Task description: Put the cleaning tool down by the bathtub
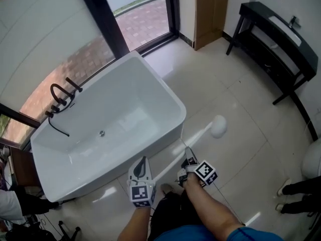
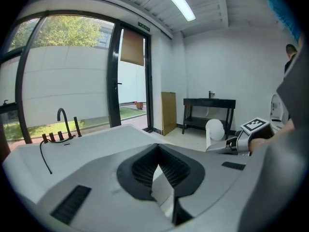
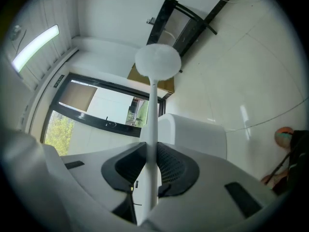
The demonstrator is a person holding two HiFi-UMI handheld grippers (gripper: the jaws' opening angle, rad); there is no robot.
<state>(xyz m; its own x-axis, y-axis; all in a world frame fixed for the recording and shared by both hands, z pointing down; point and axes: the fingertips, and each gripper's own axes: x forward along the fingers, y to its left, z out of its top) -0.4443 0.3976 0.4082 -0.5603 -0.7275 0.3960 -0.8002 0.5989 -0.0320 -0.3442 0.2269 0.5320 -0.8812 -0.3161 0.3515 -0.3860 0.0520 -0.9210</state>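
Observation:
The cleaning tool [image 1: 218,126] is a white long-handled brush with a round head. Its handle slants down-left across the floor tiles, beside the near corner of the white bathtub [image 1: 165,92]. My right gripper [image 1: 186,157] is shut on the handle partway along. In the right gripper view the handle [image 3: 153,129] runs straight out between the pads to the head [image 3: 158,61]. My left gripper [image 1: 142,160] hovers just left of the handle's end, by the tub wall. Its jaws [image 2: 159,166] stand slightly apart with nothing in them. The brush head [image 2: 215,129] shows at its right.
A black faucet [image 1: 60,97] stands on the tub's far-left rim. A black console table [image 1: 281,39] lines the right wall. A toilet [image 1: 313,159] and someone's shoes [image 1: 296,187] are at the right edge. Glass doors [image 1: 145,19] lie beyond the tub.

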